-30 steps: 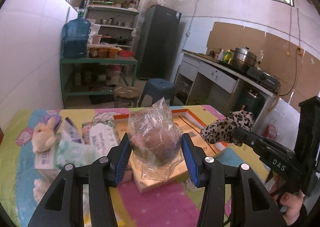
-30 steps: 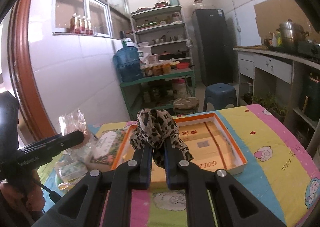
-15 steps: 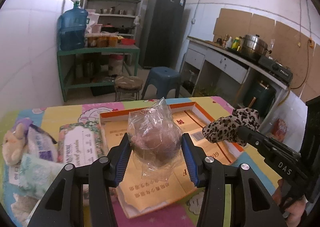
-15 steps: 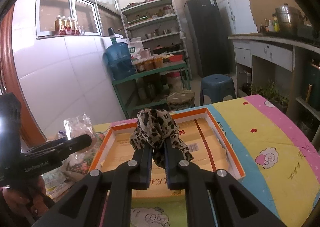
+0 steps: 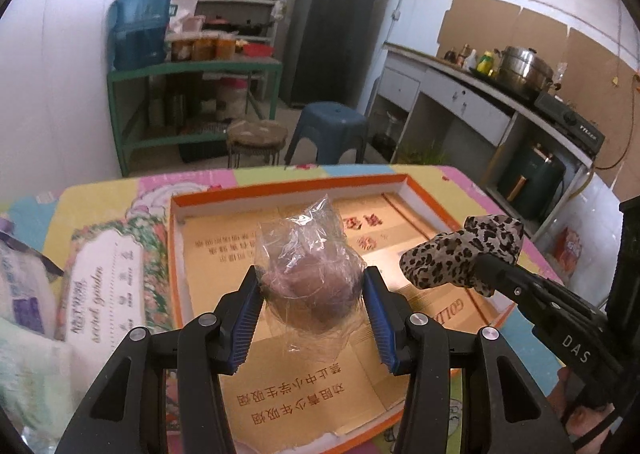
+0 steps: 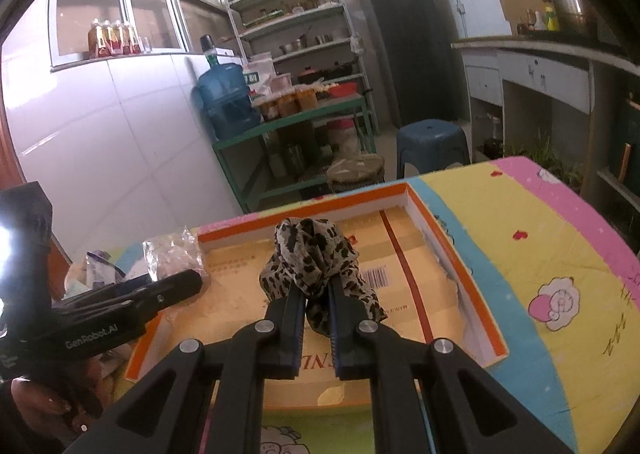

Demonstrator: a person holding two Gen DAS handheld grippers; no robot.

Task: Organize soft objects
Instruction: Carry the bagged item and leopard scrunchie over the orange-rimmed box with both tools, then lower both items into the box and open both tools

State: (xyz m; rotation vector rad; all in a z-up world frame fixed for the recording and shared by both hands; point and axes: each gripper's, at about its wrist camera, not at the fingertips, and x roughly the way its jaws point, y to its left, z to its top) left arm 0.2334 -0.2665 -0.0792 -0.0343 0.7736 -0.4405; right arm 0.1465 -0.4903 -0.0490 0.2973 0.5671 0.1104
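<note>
My left gripper (image 5: 312, 318) is shut on a clear plastic bag with a brownish soft lump inside (image 5: 312, 278), held above the open orange-rimmed cardboard box (image 5: 280, 193). My right gripper (image 6: 316, 318) is shut on a leopard-print cloth (image 6: 312, 258), held over the same box (image 6: 460, 262). The cloth also shows in the left wrist view (image 5: 464, 254), to the right of the bag. The bag's crinkled top shows in the right wrist view (image 6: 172, 254), at the box's left rim.
A floral tissue pack (image 5: 108, 278) and other soft packs (image 5: 24, 294) lie left of the box on the cartoon-print tablecloth (image 6: 560, 274). Beyond the table stand a blue stool (image 5: 328, 129), a small round stool (image 5: 256, 137) and a green shelf (image 5: 192, 69).
Both grippers have moved forward and down over the box, each still holding its object. The box now fills more of both views.
</note>
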